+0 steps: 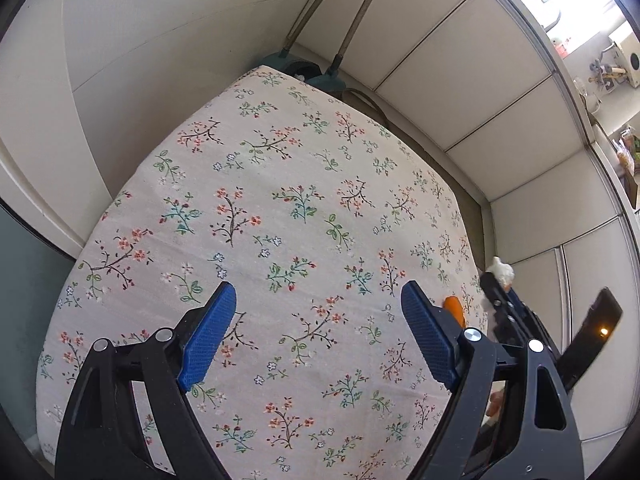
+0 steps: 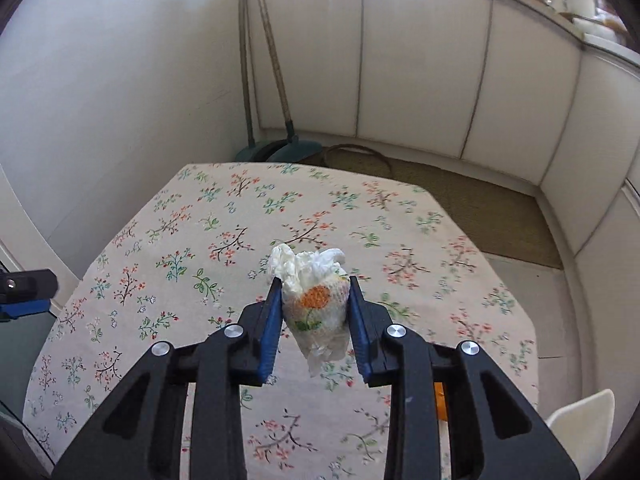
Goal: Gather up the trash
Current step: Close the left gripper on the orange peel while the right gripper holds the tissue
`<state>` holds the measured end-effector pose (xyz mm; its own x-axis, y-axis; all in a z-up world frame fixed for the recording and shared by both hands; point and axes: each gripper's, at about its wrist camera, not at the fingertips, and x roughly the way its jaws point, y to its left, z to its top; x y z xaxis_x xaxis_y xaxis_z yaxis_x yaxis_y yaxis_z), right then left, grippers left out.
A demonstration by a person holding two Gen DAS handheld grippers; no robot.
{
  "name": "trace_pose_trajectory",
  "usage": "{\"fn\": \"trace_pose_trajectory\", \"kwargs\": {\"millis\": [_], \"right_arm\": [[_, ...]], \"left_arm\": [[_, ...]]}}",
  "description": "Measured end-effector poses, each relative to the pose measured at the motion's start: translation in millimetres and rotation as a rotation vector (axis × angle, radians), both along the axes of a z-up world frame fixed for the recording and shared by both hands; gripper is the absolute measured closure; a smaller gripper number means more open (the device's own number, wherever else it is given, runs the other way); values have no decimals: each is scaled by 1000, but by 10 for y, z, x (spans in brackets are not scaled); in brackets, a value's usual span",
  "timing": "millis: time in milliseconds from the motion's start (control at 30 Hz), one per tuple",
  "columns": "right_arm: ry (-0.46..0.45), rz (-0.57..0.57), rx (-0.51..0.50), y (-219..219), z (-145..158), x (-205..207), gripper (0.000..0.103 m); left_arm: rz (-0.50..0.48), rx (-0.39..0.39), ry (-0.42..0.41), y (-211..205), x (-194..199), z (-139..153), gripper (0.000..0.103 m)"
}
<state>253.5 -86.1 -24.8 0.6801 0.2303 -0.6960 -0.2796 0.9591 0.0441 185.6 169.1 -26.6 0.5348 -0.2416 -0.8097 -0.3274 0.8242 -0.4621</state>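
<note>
From the left wrist, the left tongs [image 1: 316, 300] hang spread wide and empty over the flowered worktop [image 1: 280, 184]. Off to their right the right tongs [image 1: 494, 280] show at the worktop's edge with something white at the tip, probably the same wad.

From the right wrist, the right tongs [image 2: 314, 280] are clamped on a crumpled napkin [image 2: 314, 300], held above the cloth, its long axis running along the fingers. No bin is in sight.
</note>
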Motion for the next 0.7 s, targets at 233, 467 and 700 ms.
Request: {"fn": "trace_pose_trajectory", "kwargs": {"millis": [233,467,700], "right_arm": [[-112,-169,138,-906,580,-536,72],[-175,-326,286,-1762,890,-1048,72],[-241,-401,342,-2287,1057,-1363,72]], "left_arm": [[-75,39,2,-352,45,-20,22],[-138,94,27,-740,86,-131,22],[-188,101,41,-1179,196,-216,22]]}}
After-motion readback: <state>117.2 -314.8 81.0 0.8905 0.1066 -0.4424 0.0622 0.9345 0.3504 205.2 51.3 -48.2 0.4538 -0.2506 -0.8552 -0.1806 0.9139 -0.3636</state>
